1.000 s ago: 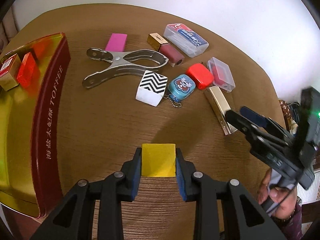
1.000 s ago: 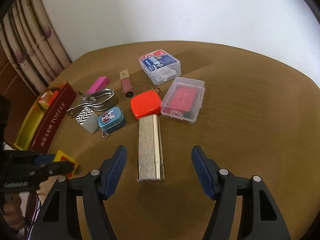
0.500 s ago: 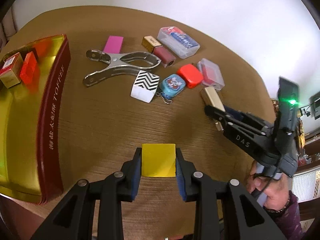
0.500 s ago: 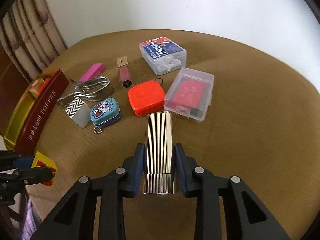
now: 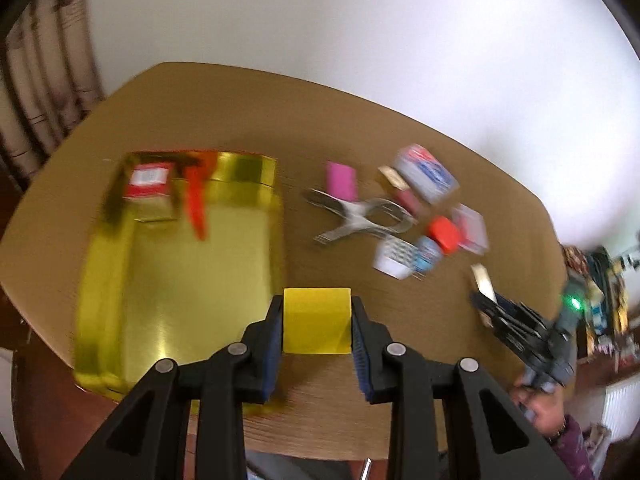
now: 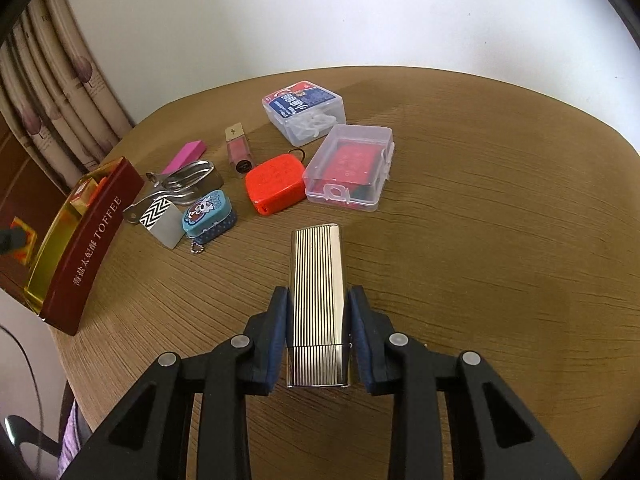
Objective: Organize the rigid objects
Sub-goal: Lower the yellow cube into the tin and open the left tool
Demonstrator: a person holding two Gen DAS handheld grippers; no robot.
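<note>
My left gripper is shut on a yellow block and holds it in the air by the right wall of the gold toffee tin. The tin holds a red-and-white box and a red piece at its far end. My right gripper is shut on a ribbed gold lighter and holds it above the brown table. It also shows at the right of the left wrist view. The tin shows at the left of the right wrist view.
On the table lie a red case, a clear box with a red card, a clear box with a blue label, a blue tin, a zigzag block, a metal clamp, a pink block, a lipstick.
My left gripper has risen and swung left to the tin's edge with the yellow block. My right gripper has lifted the gold lighter and drawn it back from the red case.
</note>
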